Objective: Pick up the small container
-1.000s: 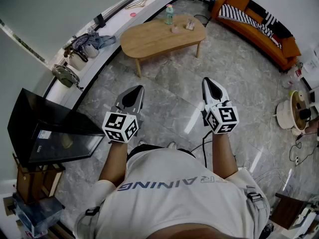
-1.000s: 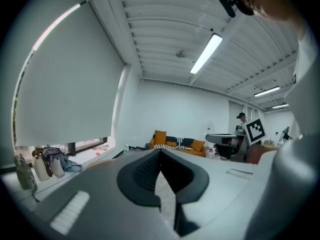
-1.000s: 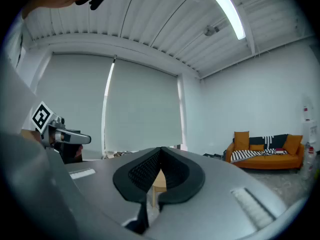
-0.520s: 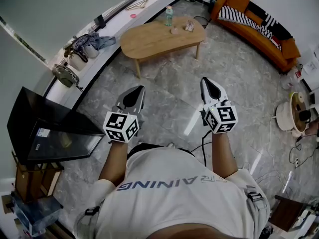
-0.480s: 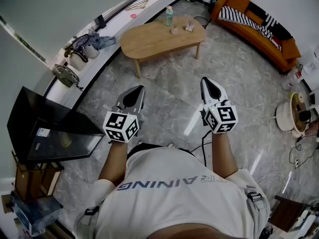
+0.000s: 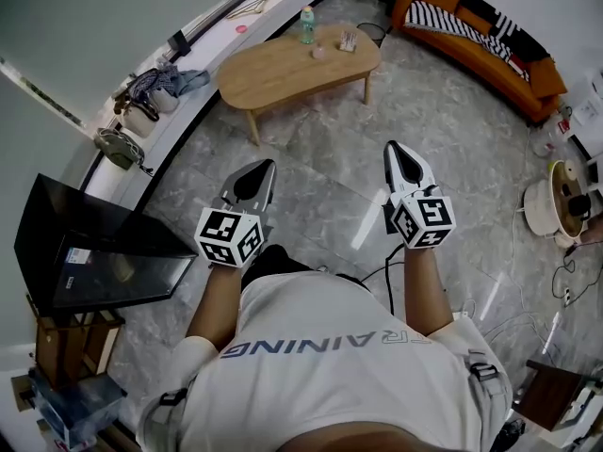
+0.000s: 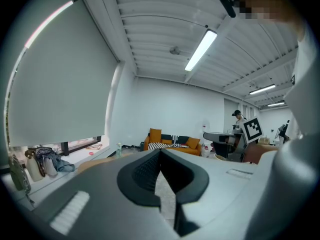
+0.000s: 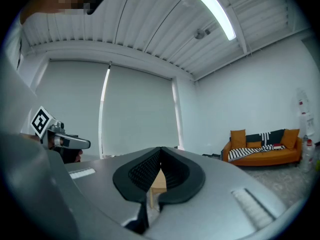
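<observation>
Left tongs (image 6: 261,170), right tongs (image 6: 397,155): both clenched, nothing between, level, side by side above grey floor (image 6: 325,158). Farther: wooden counter (image 6: 273,75), well apart from both. Small container (image 6: 319,52) on counter's far half, near bottle (image 6: 307,24). Beyond: orange sofa (image 6: 490,50).

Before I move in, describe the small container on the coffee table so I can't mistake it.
Look ahead to the oval wooden coffee table, which stands near the orange sofa. Three things stand along its far edge: a tall bottle, a holder, and between them the small container. It is the lowest of the three, a squat pinkish pot.
</observation>
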A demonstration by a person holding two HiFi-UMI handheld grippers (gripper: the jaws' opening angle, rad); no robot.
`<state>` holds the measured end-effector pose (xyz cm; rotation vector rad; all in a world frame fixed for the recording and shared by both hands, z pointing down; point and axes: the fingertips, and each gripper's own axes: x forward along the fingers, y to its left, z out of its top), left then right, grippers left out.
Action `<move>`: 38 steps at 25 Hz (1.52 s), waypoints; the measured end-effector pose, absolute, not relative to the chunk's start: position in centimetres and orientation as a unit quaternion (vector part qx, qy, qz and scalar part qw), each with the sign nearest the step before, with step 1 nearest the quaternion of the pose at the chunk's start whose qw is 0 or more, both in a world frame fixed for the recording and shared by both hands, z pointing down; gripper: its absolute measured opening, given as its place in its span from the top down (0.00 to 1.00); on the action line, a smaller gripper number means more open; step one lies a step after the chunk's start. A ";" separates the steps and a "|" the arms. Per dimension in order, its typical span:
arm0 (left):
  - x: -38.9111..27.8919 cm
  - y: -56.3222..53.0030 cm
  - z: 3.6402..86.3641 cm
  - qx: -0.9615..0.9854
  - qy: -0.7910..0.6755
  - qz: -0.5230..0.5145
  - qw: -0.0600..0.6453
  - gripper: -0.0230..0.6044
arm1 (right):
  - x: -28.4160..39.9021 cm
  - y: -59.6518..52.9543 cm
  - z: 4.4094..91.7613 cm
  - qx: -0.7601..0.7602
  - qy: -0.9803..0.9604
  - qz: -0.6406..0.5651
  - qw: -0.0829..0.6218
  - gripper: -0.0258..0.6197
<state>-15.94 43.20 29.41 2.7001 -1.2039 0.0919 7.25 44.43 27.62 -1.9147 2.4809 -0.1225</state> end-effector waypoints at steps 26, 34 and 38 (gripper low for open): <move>-10.1 18.1 30.7 0.925 -0.357 0.020 0.127 0.97 | 12.4 23.3 28.5 -0.641 0.763 -0.053 -0.065 0.94; -14.2 7.3 31.4 0.918 -0.379 0.023 0.114 0.97 | 8.7 11.3 28.0 -0.624 0.777 -0.034 -0.079 0.94; -14.2 3.4 31.2 0.919 -0.378 0.022 0.112 0.97 | 8.0 7.4 28.8 -0.619 0.780 -0.042 -0.074 0.94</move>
